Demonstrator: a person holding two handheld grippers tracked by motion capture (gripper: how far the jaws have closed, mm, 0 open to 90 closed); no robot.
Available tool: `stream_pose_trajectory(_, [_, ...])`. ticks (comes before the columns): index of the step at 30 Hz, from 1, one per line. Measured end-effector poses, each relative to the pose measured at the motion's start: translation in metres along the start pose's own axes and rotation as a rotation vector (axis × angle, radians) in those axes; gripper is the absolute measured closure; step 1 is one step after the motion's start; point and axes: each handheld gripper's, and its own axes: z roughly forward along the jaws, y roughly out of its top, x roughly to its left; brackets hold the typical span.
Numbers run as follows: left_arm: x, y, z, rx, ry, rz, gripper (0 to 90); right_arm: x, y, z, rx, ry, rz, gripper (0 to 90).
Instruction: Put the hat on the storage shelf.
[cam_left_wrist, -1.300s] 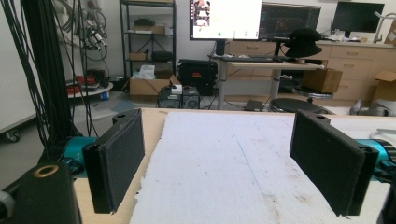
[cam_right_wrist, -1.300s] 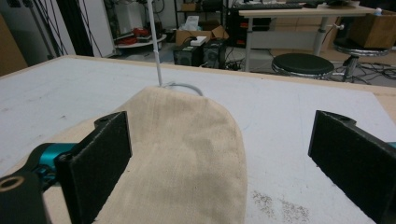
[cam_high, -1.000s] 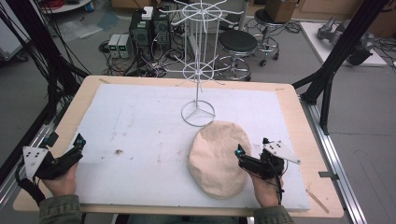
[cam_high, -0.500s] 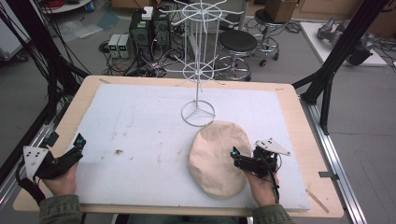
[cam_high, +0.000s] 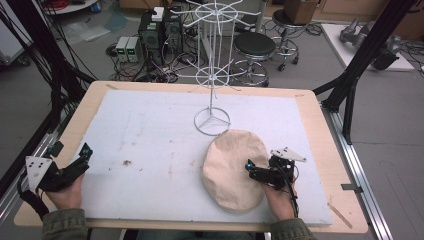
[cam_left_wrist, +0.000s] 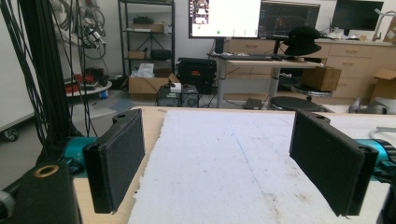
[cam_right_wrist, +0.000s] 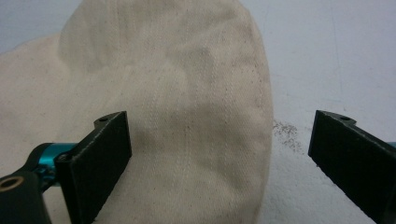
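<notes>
Now my right gripper (cam_high: 250, 167) has edged further left than a second ago, its tip over the cap's right edge, and the grey plate on top has swung round to the right. My left gripper (cam_high: 86, 151) has not moved from the lower left of the high view.

The cap (cam_high: 235, 169) is a flat, rounded piece of cream cloth with fine stitched ribs, lying in the lower middle of the high view on the white mat (cam_high: 150, 130). That mat is a rough, grainy sheet with small dark specks, laid over a pale wooden table (cam_high: 320, 115). Just above the cap stands a white wire rack (cam_high: 212, 75) on a ring base.

From the right gripper view I see the jaws spread wide, straddling the cap's edge: one black pad (cam_right_wrist: 100, 163) over the cloth, the other over bare mat. My right hand (cam_high: 277, 197) grips from below. In the left gripper view the left jaws are also wide apart, level above the mat, holding nothing.
</notes>
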Motion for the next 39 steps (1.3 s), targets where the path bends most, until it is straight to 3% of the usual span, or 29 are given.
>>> stream_pose_trajectory(9, [0.000,0.000,0.000,0.001,0.001,0.000,18.3,-0.003,0.000,0.005,0.040,0.027,0.036,5.2])
stream_pose_trajectory(14, [0.000,0.000,0.000,0.004,0.003,0.001,18.3,-0.001,-0.002,0.009,0.089,0.042,0.049,5.2])
stream_pose_trajectory(18, [0.000,0.000,0.000,0.002,0.005,0.001,18.3,0.000,-0.002,0.011,0.121,0.026,0.040,5.3])
stream_pose_trajectory(22, [0.000,0.000,0.000,0.000,0.005,0.000,18.3,0.001,-0.003,0.014,0.181,0.004,0.067,6.7])
stream_pose_trajectory(23, [0.000,0.000,0.000,-0.001,0.006,0.000,18.3,0.002,-0.004,0.014,0.213,0.006,0.083,12.8])
stream_pose_trajectory(27, [0.001,0.000,0.000,-0.001,0.008,0.000,18.3,0.003,-0.004,0.014,0.243,0.026,0.104,18.5])
stream_pose_trajectory(33, [0.001,0.000,-0.001,-0.002,0.009,-0.006,18.3,0.010,-0.005,0.014,0.253,-0.016,0.054,29.7])
stream_pose_trajectory(35, [0.001,0.000,-0.001,-0.002,0.009,-0.006,18.3,0.014,-0.005,0.013,0.253,-0.010,0.026,43.4])
stream_pose_trajectory(36, [0.002,0.001,-0.001,-0.003,0.010,-0.003,18.3,0.014,-0.005,0.013,0.253,-0.010,0.026,43.4])
stream_pose_trajectory(39, [0.002,0.000,-0.001,-0.004,0.010,-0.005,18.4,0.014,-0.004,0.013,0.250,-0.004,0.025,54.3])
